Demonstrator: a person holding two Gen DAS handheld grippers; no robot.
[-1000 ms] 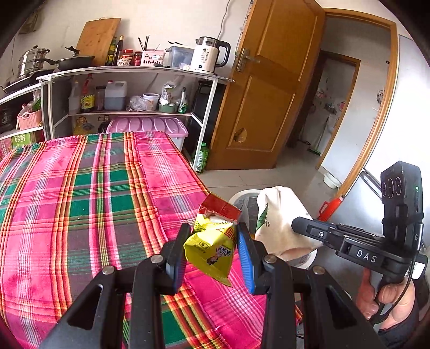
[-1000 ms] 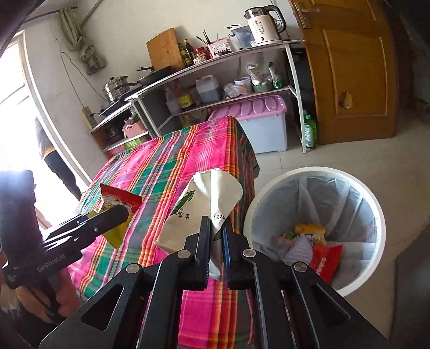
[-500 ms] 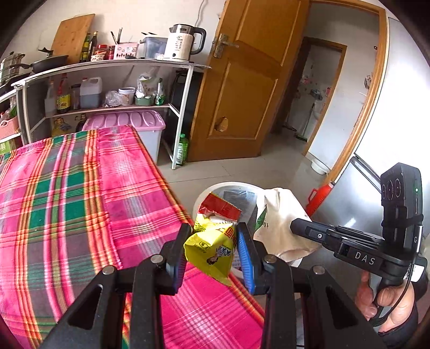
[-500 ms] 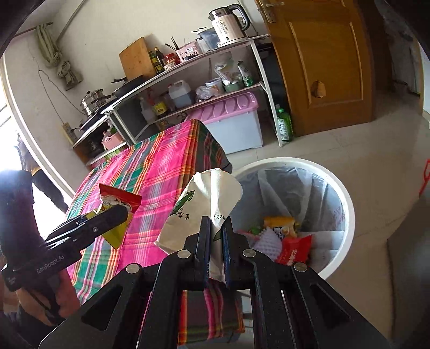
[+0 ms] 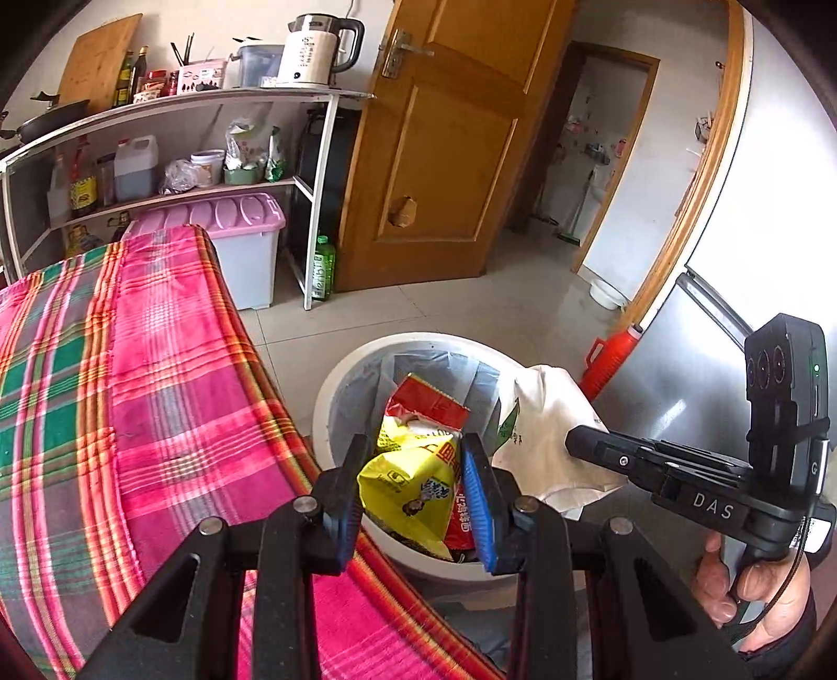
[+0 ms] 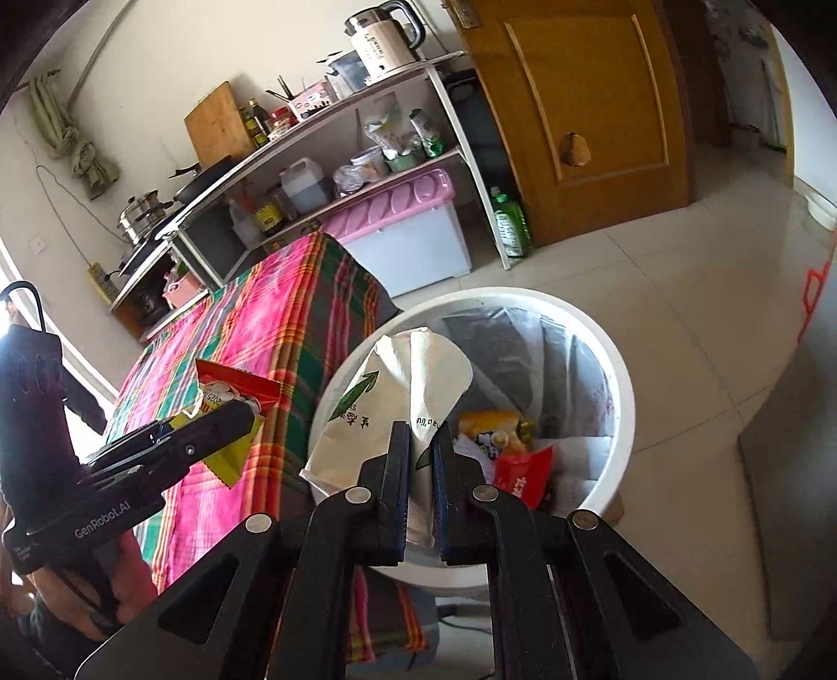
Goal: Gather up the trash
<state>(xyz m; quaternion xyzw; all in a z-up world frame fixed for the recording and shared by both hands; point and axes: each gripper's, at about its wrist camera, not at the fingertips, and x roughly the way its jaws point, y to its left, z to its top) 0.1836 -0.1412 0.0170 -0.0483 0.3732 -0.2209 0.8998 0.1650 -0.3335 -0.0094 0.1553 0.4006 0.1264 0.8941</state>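
Trash in both grippers, held over the bin. Left gripper (image 5: 416, 486) clamped on a yellow snack bag (image 5: 410, 489) with a red torn top, pads pressing its sides; bag hangs above the bin's near rim, partly over the opening. Right gripper (image 6: 421, 484) clamped nearly together on a white paper bag (image 6: 403, 397) with green print, pinched at its lower edge; the bag stands up from the jaws over the left side of the bin. White round bin (image 6: 622, 376) on the tiled floor, just beside the table edge, lined with a clear bag; inside lie a red wrapper (image 6: 523, 471) and a yellow wrapper (image 6: 491, 423), more scraps under them. Table with pink-green plaid cloth (image 5: 131, 376) left of the bin. Right hand (image 5: 753, 591) grips its handle at lower right in the left view. Behind: shelf rack (image 5: 308, 183) with kettle (image 5: 314, 47), pink-lidded box (image 5: 235, 251), wooden door (image 5: 444, 172).
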